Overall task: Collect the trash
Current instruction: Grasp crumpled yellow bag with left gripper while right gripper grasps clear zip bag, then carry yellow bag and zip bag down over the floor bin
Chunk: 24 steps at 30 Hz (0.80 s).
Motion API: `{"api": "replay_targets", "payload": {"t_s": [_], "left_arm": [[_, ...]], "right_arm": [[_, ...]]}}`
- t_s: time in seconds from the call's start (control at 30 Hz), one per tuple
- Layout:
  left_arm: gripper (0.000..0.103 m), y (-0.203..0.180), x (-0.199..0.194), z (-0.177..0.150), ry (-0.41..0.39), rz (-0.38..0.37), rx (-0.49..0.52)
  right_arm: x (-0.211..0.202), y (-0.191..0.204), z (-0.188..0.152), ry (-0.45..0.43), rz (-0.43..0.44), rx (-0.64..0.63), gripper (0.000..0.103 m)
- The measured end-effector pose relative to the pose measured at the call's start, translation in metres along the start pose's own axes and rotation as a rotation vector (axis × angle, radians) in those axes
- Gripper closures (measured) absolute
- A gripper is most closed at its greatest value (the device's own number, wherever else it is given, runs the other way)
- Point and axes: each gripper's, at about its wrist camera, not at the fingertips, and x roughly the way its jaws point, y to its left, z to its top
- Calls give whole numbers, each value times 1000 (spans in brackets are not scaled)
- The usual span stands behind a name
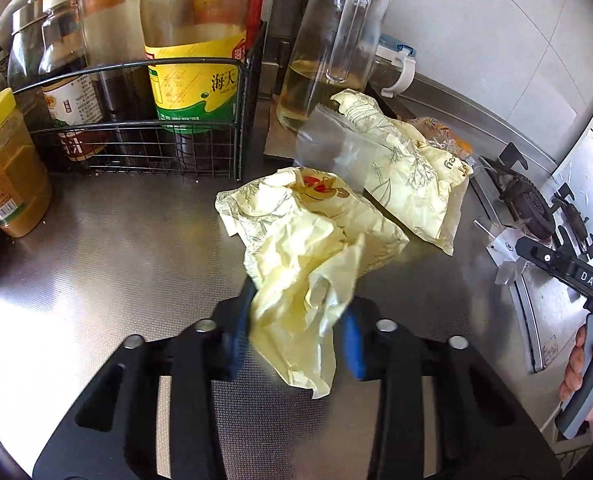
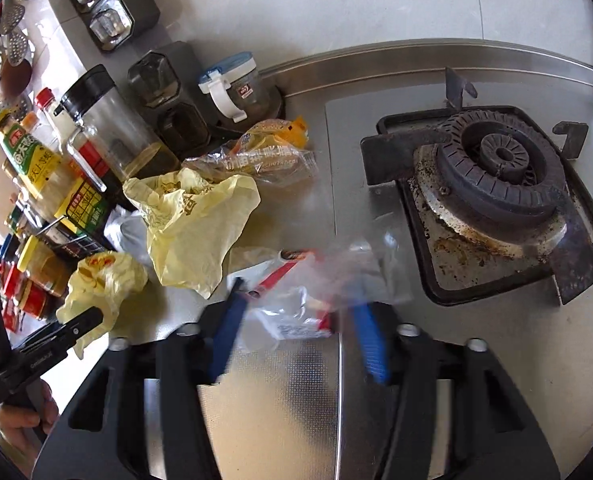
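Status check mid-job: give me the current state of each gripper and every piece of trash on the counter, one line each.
Left gripper: shut on crumpled pale yellow plastic bag.
Right gripper: shut on clear plastic wrapper with red print.
Second pale yellow plastic bag: crumpled, lying loose on the steel counter.
Clear printed snack bag with orange: crumpled, loose behind the yellow bags.
Gas burner: unlit.
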Motion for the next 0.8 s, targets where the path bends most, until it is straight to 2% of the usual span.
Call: {"api": "replay_targets", "payload": {"t_s": [0.03, 0.07, 0.17, 0.5, 0.8], "left_arm": [[82, -2, 0, 1, 1, -15, 3], [86, -4, -1, 1, 4, -25, 7], [92, -15, -8, -1, -13, -42, 40], [93, -53, -71, -29, -57, -108, 119], [93, -80, -140, -96, -68, -152, 178]], "right_arm": [[0, 1, -1, 0, 13, -9, 87], [-1, 3, -2, -1, 23, -20, 92], [-9, 7, -4, -16, 48, -26, 96], [-67, 31, -38, -57, 69, -65, 96], [-131, 53, -105, -75, 81, -78, 96]]}}
